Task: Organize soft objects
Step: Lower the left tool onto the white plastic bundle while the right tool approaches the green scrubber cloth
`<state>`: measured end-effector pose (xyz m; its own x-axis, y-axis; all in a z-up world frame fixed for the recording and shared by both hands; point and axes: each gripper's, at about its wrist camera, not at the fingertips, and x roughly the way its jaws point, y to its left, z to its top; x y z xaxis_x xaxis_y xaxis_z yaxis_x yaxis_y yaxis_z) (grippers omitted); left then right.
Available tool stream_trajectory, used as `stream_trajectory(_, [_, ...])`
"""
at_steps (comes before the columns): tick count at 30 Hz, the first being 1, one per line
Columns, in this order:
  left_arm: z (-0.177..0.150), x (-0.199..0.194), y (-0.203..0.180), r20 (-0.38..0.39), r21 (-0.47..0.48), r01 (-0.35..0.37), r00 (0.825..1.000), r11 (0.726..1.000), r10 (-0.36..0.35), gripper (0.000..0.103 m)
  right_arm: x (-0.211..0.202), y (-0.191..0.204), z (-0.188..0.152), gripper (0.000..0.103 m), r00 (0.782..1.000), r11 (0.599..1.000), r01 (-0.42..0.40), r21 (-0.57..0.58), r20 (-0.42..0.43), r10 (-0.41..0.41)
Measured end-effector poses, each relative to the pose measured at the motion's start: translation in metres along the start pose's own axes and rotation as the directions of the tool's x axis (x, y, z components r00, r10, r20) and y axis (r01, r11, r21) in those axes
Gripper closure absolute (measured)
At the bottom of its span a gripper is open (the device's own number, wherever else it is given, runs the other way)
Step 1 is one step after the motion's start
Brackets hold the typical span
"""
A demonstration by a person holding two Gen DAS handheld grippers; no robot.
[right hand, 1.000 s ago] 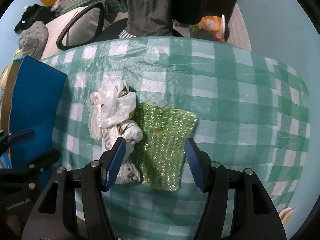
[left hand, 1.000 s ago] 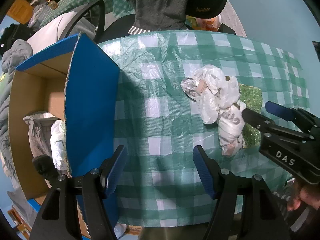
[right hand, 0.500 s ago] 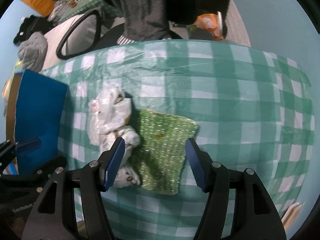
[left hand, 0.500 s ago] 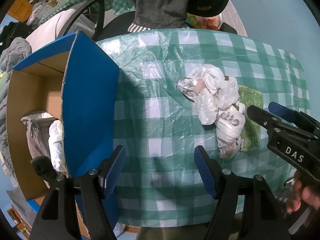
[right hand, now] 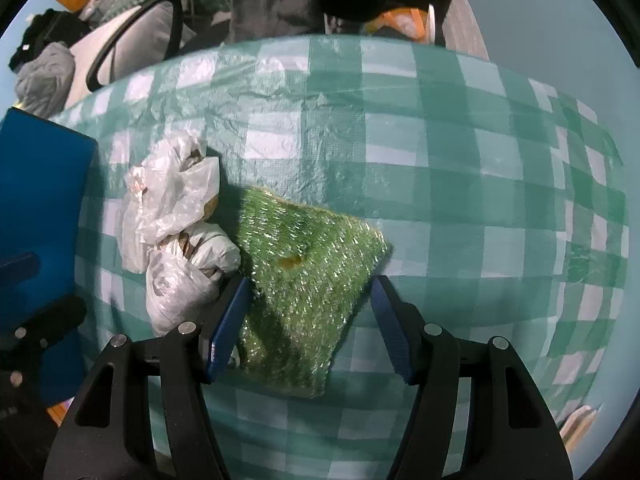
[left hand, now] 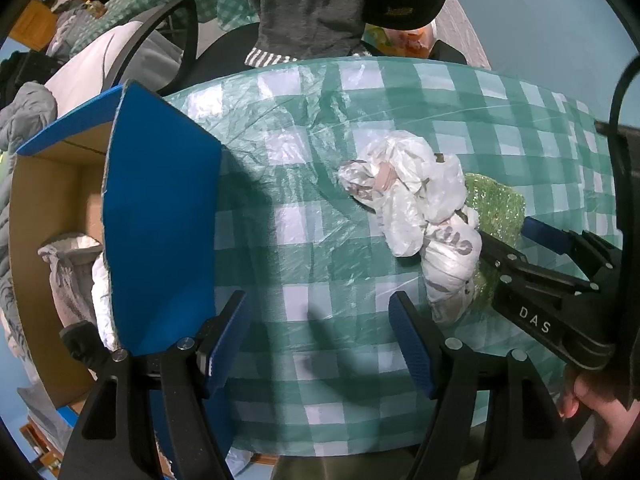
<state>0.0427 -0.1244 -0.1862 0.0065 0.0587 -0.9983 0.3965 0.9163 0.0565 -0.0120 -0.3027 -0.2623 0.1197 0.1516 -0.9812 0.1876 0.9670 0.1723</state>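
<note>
A green glittery sponge cloth (right hand: 308, 276) lies on the green checked tablecloth (right hand: 440, 160); it also shows in the left wrist view (left hand: 496, 208). A bundle of crumpled white plastic bags (right hand: 176, 224) lies against its left side and shows in the left wrist view (left hand: 420, 216). My right gripper (right hand: 310, 304) is open, its jaws on either side of the cloth's near part. My left gripper (left hand: 320, 332) is open and empty over the tablecloth, between the bags and a blue cardboard box (left hand: 156, 216).
The blue box stands open at the table's left edge, with grey and white soft items (left hand: 68, 276) inside. A black office chair draped with grey clothing (left hand: 320, 4) stands behind the table. More clothes lie on a chair (right hand: 44, 76) at far left.
My right gripper has moved forward and down, so the green cloth now lies between its open jaws. My left gripper has hardly moved.
</note>
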Motion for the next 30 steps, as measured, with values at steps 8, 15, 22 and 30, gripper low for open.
stream_trajectory(8, [0.006, 0.001, -0.013, -0.005, 0.022, 0.010, 1.000, 1.000, -0.010, 0.030, -0.003, -0.027, -0.011, 0.040, 0.999, 0.999, 0.048, 0.015, 0.008, -0.048])
stream_trajectory(15, [0.012, -0.002, -0.024, -0.006, 0.027, 0.041, 0.999, 0.999, -0.041, 0.030, -0.007, -0.050, -0.015, 0.040, 1.000, 0.998, 0.013, 0.058, 0.020, -0.015])
stream_trajectory(22, [0.018, 0.001, -0.036, -0.026, -0.012, 0.108, 0.994, 0.994, -0.109, 0.030, -0.024, -0.059, -0.027, 0.040, 0.997, 0.994, -0.056, 0.094, 0.055, 0.051])
stream_trajectory(30, [0.027, 0.005, -0.053, -0.044, -0.063, 0.165, 0.985, 0.984, -0.168, 0.028, -0.033, -0.069, -0.038, 0.040, 0.995, 0.989, -0.079, 0.125, 0.069, 0.071])
